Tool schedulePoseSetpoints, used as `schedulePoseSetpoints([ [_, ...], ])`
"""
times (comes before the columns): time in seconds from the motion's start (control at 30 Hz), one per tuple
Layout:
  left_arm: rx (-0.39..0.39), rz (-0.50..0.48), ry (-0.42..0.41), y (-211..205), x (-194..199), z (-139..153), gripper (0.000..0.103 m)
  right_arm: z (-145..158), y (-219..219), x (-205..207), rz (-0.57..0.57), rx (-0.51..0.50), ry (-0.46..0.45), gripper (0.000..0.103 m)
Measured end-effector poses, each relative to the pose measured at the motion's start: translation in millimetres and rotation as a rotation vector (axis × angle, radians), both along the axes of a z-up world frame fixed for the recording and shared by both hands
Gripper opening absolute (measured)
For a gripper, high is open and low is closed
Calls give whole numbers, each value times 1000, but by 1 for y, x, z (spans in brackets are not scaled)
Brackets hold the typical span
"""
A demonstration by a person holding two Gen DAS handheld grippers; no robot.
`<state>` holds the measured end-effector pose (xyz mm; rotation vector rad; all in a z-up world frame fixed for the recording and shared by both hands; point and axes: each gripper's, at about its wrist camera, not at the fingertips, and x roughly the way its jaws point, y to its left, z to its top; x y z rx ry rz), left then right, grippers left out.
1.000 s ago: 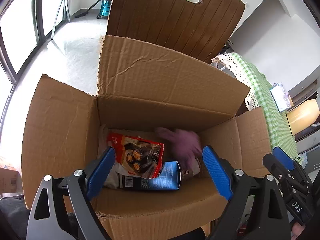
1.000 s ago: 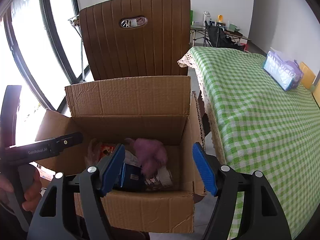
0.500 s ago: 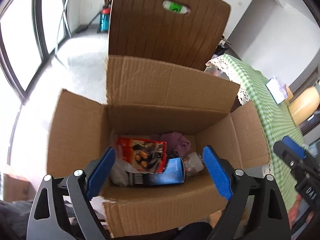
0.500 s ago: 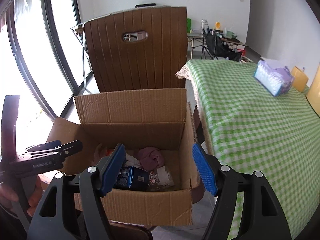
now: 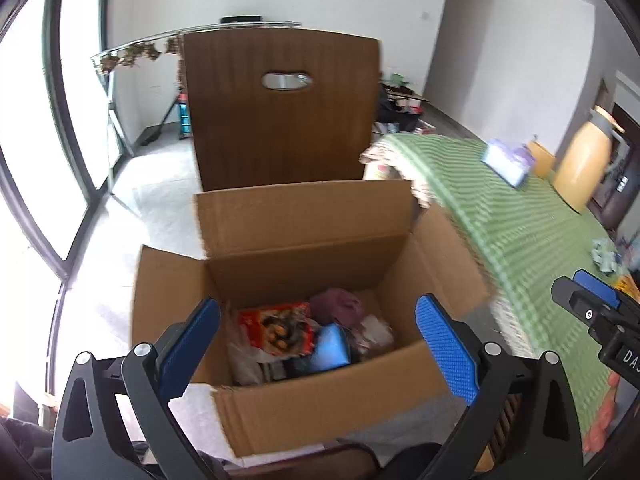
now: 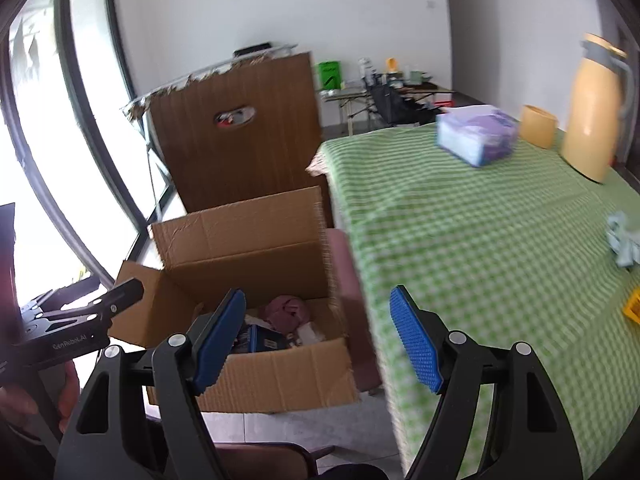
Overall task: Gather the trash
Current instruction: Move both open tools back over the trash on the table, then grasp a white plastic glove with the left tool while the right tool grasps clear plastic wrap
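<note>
An open cardboard box (image 5: pixel 304 240) (image 6: pixel 256 248) stands on a chair beside the table. Inside lie a red snack wrapper (image 5: pixel 276 328), a blue packet (image 5: pixel 332 344) (image 6: pixel 260 338), a purple crumpled piece (image 5: pixel 340 306) (image 6: pixel 286 312) and other wrappers. My left gripper (image 5: pixel 318 346) is open and empty above the box's near edge. My right gripper (image 6: pixel 318 334) is open and empty, raised over the box's right side and the table edge. A crumpled light-blue scrap (image 6: pixel 624 240) (image 5: pixel 606 258) and a yellow item (image 6: pixel 632 310) lie on the table at the right.
A brown chair back (image 5: pixel 280 112) (image 6: pixel 240 136) stands behind the box. The green checked table (image 6: pixel 480 240) holds a tissue pack (image 6: pixel 476 136), a yellow cup (image 6: pixel 538 126) and a tall yellow jug (image 6: pixel 596 112). Windows are at the left.
Both grippers have risen and pulled back from the box and swung right toward the table. The purple piece, blurred in the air a second ago, now lies in the box.
</note>
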<state>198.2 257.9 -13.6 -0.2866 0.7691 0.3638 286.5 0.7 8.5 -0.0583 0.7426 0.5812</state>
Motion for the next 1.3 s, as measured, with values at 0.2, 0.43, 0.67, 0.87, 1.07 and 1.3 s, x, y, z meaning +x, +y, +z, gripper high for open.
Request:
schedulePoseSetpoints([
  [0.2,14,-114,-39,-54,5,14,95,7,-71,-12,-128,19,-23,75],
  [0.43,-9,-277,-34,-133,20,14,95,6,-184,-41,-370,2,-39,75],
  [0.67,48,-498,-30,-241,40,17,95,-11,-310,-91,-661,17,-26,77],
  [0.87,102,-654,0,-321,43,8,95,-16,-393,-120,-836,40,-19,77],
  [1.07,129,-719,21,-360,45,4,95,-27,-418,-107,-825,4,19,77],
  [1.3,146,-703,32,-375,50,6,95,-49,-430,-82,-761,39,108,40],
])
